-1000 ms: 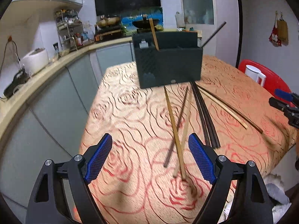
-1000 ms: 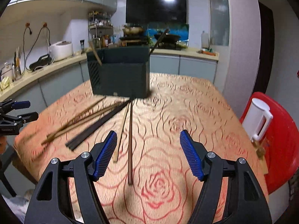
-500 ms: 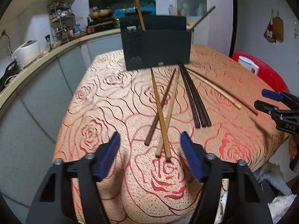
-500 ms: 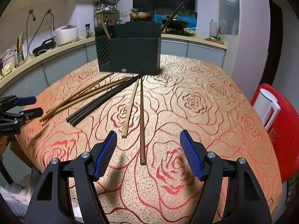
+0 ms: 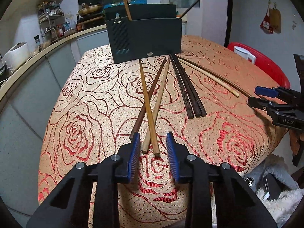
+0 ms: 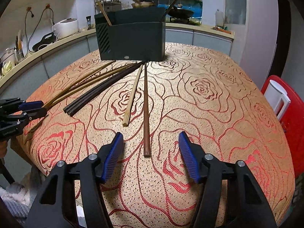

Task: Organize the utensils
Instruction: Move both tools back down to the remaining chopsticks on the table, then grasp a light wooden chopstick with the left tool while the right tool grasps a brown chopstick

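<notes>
Both grippers (image 5: 153,144) (image 6: 150,144) tilt tableward (fingers narrowing) over chopsticks (image 5: 150,112).

Both wrist views share the black holder (image 5: 145,38).

The tablecloth (image 5: 79,114) was woven fabric with a faint sheen, roses in red thread. The chopsticks (image 5: 150,110) looked wooden, some pale and matt, the dark trio (image 5: 188,91) smoother. The holder (image 5: 148,38) was matt black plastic. The left gripper (image 5: 153,155) had ribbed blue pads (image 5: 134,155), matt black plastic arms and metal pins
</notes>
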